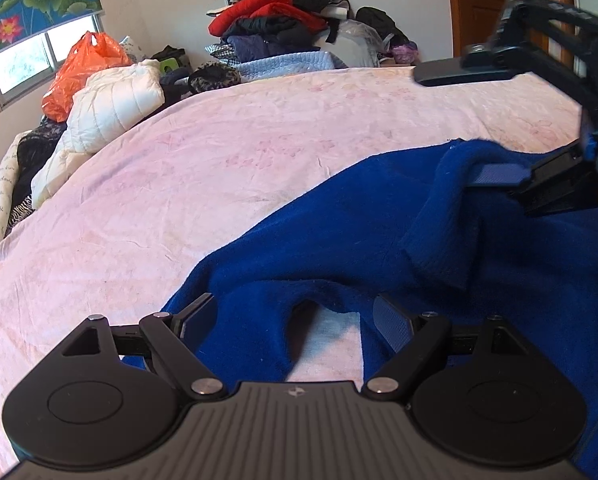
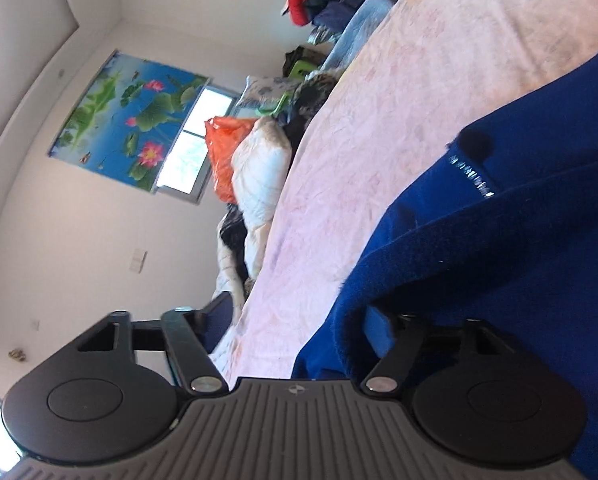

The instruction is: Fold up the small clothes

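A royal-blue fleece garment (image 1: 339, 240) lies spread on the pink bed sheet (image 1: 219, 160). My left gripper (image 1: 295, 316) is open, low over the garment's near edge, one finger on each side of a raised fold; it grips nothing. My right gripper (image 1: 471, 128) comes in from the right, turned on its side and open. Its lower finger (image 1: 495, 174) is under a lifted cuff or corner of the garment (image 1: 451, 200); its upper finger (image 1: 455, 70) is well above. In the right wrist view the blue cloth (image 2: 479, 240) drapes over the right finger (image 2: 379, 332).
A pile of clothes (image 1: 279, 20) is stacked at the bed's far side. A white quilted jacket (image 1: 111, 108) and an orange plastic bag (image 1: 83, 68) lie at the far left by the window. A brown door (image 1: 499, 4) stands at the far right.
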Demonstrator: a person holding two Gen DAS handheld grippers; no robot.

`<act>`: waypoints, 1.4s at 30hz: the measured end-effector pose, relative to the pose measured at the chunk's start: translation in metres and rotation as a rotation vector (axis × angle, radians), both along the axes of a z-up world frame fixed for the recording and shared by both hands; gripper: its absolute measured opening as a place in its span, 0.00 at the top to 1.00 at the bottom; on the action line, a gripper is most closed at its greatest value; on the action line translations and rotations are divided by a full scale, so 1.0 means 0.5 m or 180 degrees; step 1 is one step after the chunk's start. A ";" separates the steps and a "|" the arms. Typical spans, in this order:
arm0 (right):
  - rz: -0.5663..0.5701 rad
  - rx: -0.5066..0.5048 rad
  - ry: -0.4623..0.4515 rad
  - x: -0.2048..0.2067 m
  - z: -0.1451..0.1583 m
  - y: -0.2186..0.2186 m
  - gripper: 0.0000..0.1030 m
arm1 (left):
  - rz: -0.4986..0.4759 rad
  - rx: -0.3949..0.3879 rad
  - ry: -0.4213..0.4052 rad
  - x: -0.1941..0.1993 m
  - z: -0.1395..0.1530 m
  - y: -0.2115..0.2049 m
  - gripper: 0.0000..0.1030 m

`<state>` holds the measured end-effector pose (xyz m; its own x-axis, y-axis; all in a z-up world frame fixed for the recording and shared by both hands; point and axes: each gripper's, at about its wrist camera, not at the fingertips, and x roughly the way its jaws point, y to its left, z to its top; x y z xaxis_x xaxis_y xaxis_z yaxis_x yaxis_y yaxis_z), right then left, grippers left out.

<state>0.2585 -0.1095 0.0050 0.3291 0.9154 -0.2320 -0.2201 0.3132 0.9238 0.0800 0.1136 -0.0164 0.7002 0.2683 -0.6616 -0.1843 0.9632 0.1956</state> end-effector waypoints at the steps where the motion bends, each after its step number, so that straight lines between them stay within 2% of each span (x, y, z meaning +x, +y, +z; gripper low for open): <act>1: -0.0044 -0.0008 0.0036 0.010 -0.006 0.010 0.25 | -0.0002 0.0005 -0.0008 -0.001 0.002 -0.001 0.17; 2: -0.0041 0.0035 0.0067 0.023 -0.015 0.020 0.24 | -0.0005 0.0023 -0.0016 -0.002 0.004 -0.003 0.17; 3: -0.0011 0.0023 0.0103 0.036 -0.024 0.028 0.19 | -0.0007 0.0044 -0.0029 -0.003 0.006 -0.004 0.17; 4: -0.0077 -0.0149 0.0184 0.046 -0.034 0.034 0.17 | -0.0007 0.0062 -0.0040 -0.005 0.008 -0.004 0.17; 5: -0.0161 -0.0333 0.0304 0.050 -0.042 0.037 0.20 | -0.0005 0.0076 -0.0048 -0.006 0.010 -0.004 0.17; 6: -0.0119 -0.0348 0.0344 0.051 -0.047 0.039 0.21 | 0.0000 0.0083 -0.0056 -0.006 0.012 -0.001 0.17; 8: 0.0038 -0.0132 0.0220 0.036 -0.044 0.034 0.21 | 0.0031 0.0083 -0.0074 -0.007 0.015 0.005 0.17; 10: 0.0061 -0.0236 -0.0003 0.015 -0.019 0.022 0.22 | 0.0081 0.0064 -0.0068 -0.003 0.015 0.013 0.17; 12: 0.0021 -0.0560 -0.0373 -0.007 0.013 0.010 0.24 | 0.0125 0.0023 -0.0067 -0.001 0.016 0.020 0.17; 14: 0.0057 -0.1084 -0.0847 -0.030 0.041 0.016 0.29 | 0.0147 -0.0016 -0.0067 0.001 0.015 0.026 0.17; 15: 0.0116 -0.1483 -0.1190 -0.047 0.054 0.031 0.33 | 0.0158 -0.0031 -0.0059 0.004 0.015 0.031 0.17; 17: 0.0253 -0.2464 -0.1910 -0.090 0.057 0.086 0.34 | 0.0171 -0.0058 -0.0048 0.005 0.013 0.035 0.17; 18: 0.0362 -0.2848 -0.2219 -0.111 0.050 0.111 0.36 | 0.0176 -0.0065 -0.0036 0.006 0.012 0.038 0.17; 19: 0.0504 -0.3092 -0.2489 -0.131 0.040 0.133 0.41 | 0.0181 -0.0070 -0.0029 0.006 0.011 0.039 0.17; 20: 0.0647 -0.3254 -0.2719 -0.152 0.030 0.155 0.43 | 0.0186 -0.0078 -0.0025 0.006 0.010 0.041 0.17; 22: 0.0867 -0.3470 -0.3069 -0.182 0.012 0.188 0.56 | 0.0195 -0.0094 -0.0013 0.005 0.009 0.043 0.17; 25: 0.0951 -0.3655 -0.3273 -0.194 0.005 0.231 0.57 | 0.0188 -0.0112 -0.0005 0.003 0.007 0.043 0.17; 26: 0.0975 -0.3676 -0.3281 -0.195 0.006 0.235 0.58 | 0.0181 -0.0111 -0.0006 0.003 0.007 0.044 0.17; 29: 0.0958 -0.3580 -0.3230 -0.182 0.007 0.231 0.70 | 0.0184 -0.0117 0.0001 0.003 0.005 0.045 0.17; 30: 0.0923 -0.3535 -0.3176 -0.176 0.010 0.228 0.75 | 0.0183 -0.0129 0.0006 0.003 0.004 0.045 0.17; 31: 0.0880 -0.3482 -0.3110 -0.166 0.011 0.224 0.86 | 0.0185 -0.0140 0.0012 0.003 0.002 0.046 0.17; 32: 0.0848 -0.3365 -0.2989 -0.151 0.013 0.214 0.89 | 0.0187 -0.0147 0.0017 0.003 0.001 0.048 0.17; 33: 0.0824 -0.3219 -0.2843 -0.142 0.018 0.202 0.97 | 0.0188 -0.0148 0.0021 0.003 -0.001 0.049 0.17; 36: 0.0631 -0.2657 -0.2356 -0.101 0.044 0.161 0.97 | 0.0228 -0.0155 0.0037 0.004 -0.006 0.053 0.17; 38: 0.0305 -0.2209 -0.2056 -0.066 0.081 0.123 0.97 | 0.0265 -0.0197 0.0044 0.006 -0.005 0.057 0.17; 40: -0.0216 -0.1741 -0.1986 -0.052 0.137 0.073 0.93 | 0.0260 -0.0237 0.0028 0.003 -0.003 0.061 0.17; 41: -0.0371 -0.1541 -0.2002 -0.052 0.162 0.052 0.93 | 0.0261 -0.0233 0.0026 0.002 -0.002 0.062 0.17; 42: -0.0389 -0.1481 -0.2070 -0.057 0.180 0.042 0.94 | 0.0270 -0.0221 0.0027 0.003 -0.002 0.062 0.17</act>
